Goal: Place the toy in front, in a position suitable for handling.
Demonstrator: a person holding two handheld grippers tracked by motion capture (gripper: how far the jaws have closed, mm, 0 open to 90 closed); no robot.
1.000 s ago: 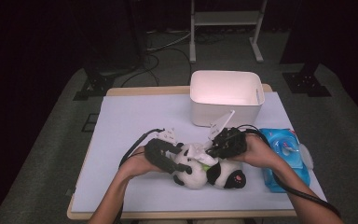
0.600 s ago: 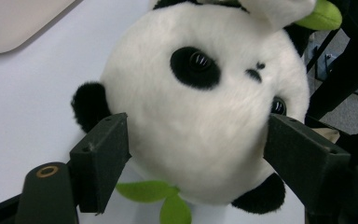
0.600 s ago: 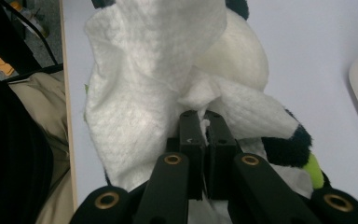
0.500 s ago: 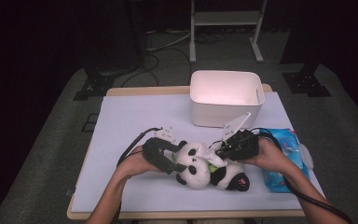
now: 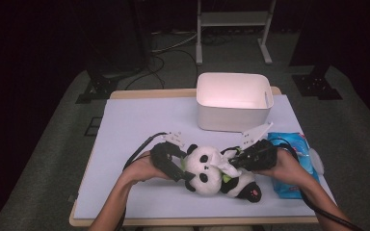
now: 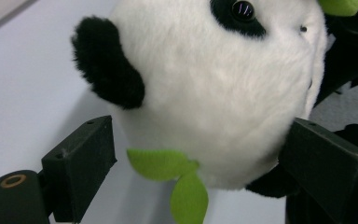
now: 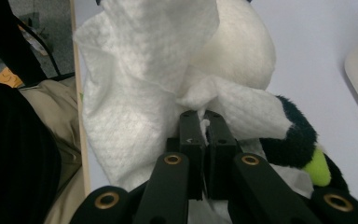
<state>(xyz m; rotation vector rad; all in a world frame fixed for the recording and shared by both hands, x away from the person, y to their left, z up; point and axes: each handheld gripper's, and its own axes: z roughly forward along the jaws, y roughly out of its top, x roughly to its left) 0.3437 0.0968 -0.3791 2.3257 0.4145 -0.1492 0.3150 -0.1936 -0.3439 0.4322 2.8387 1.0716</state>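
The work in hand is wiping a plush panda (image 5: pixel 217 173) with a white wet wipe (image 7: pixel 140 88). The panda lies on its back near the front edge of the desk (image 5: pixel 139 120), a little right of the middle, head toward the left hand-held gripper (image 5: pixel 180 168).

The left hand-held gripper straddles the panda's head: in the left gripper view its jaws have just been opening and now stand spread, one clear of the fur, the other close against the cheek, so the head sits loosely between them rather than clamped. The right hand-held gripper (image 7: pixel 204 122) is pressed together on a bunched fold of the wipe, which drapes over the panda's white belly.

Judged from this, the wiping step is under way and the steadying hold is being let go. The next move likely calls for dragging the wipe across the fur with light pressure, keeping the pinch firm; with the head free, the toy may slide toward the blue wipes pack (image 5: pixel 294 159). The white bin (image 5: pixel 231 118) stands behind, near the far edge.
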